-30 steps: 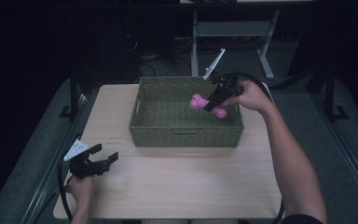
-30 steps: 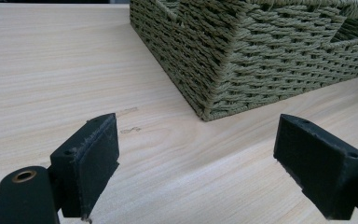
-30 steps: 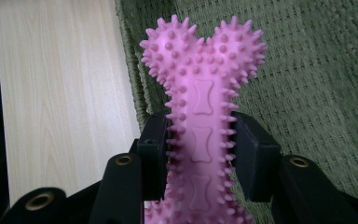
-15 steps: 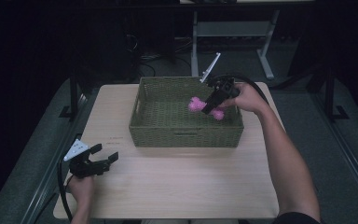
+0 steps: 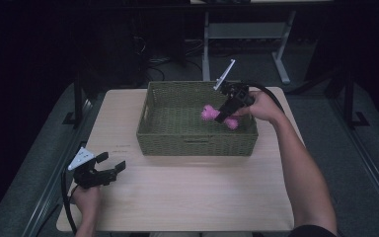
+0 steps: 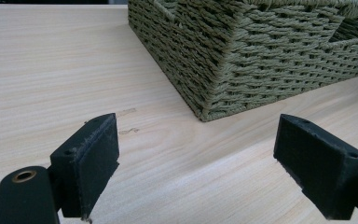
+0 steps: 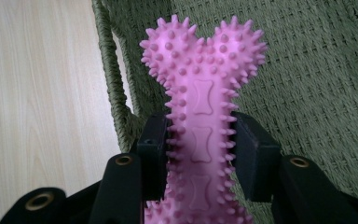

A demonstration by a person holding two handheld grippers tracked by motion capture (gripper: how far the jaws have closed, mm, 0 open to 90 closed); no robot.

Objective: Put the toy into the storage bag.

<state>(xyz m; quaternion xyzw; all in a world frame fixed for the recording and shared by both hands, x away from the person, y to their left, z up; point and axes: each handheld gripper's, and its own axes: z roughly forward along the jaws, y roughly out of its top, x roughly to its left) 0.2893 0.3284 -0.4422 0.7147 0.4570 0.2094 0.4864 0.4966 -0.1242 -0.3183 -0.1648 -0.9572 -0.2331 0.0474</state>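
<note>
Partly hidden, the pink spiky bone (image 7: pixel 200 121) sits clenched in the right gripper (image 7: pixel 200 154); left gripper (image 6: pixel 198 168) gapes.

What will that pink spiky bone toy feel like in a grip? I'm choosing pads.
The bone toy probably resists slipping: nubs cover it where the right gripper clamps its shaft. It looks stiff, standing unbent. Likely light.
</note>
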